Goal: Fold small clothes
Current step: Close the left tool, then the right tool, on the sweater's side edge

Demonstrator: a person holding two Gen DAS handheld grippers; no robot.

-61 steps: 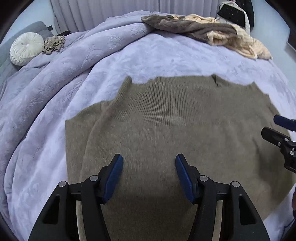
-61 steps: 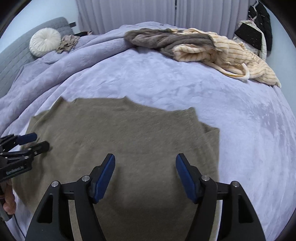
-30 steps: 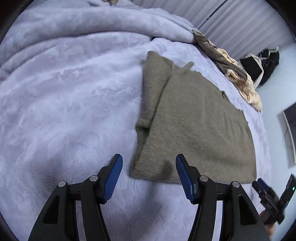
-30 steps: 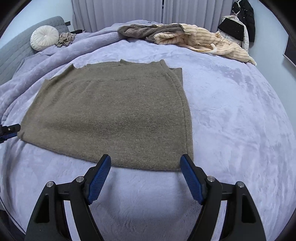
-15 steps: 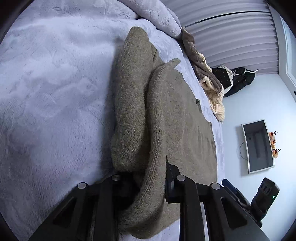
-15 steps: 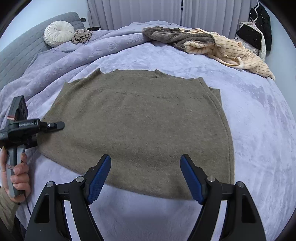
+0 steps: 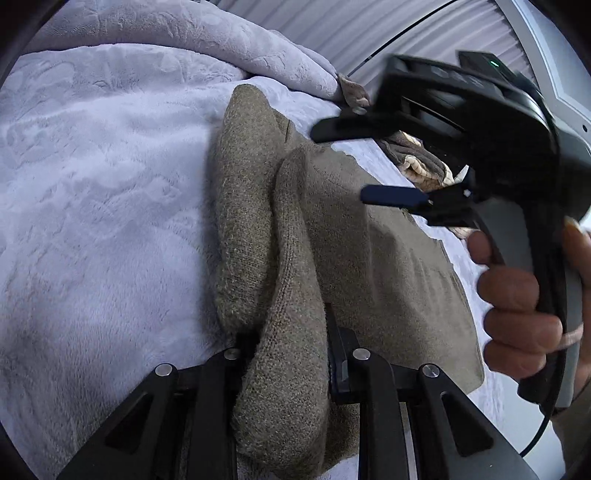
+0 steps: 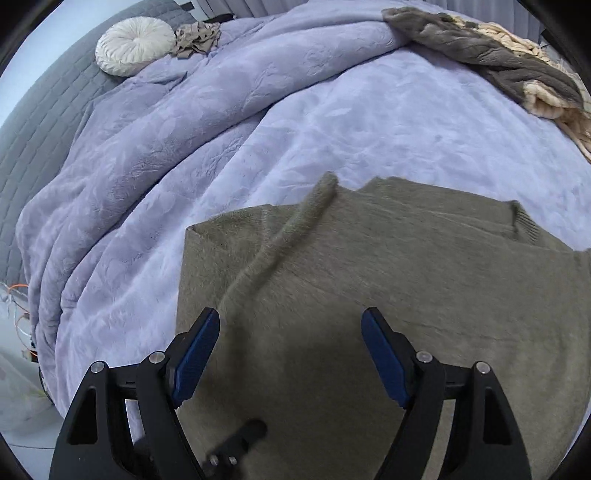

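Our left gripper (image 7: 291, 354) has matte black arms studded with round silver screws. Our right gripper (image 8: 290, 350) shows the same black frame, silver screws and blue ribbed pads (image 8: 195, 347). Its black handle carries a small green light and a thin black cable.

Lavender plush blanket (image 8: 332, 122) covers the bed, bunched in a ridge running from upper centre to lower left. Round cream pillow (image 8: 135, 46) at upper left, resting on a grey quilted surface (image 8: 40, 122); small crumpled tan cloth (image 8: 195, 37) just beside it. Heap of grey and cream clothes (image 8: 509, 70) at upper right. Pleated curtains (image 7: 354, 29) behind.
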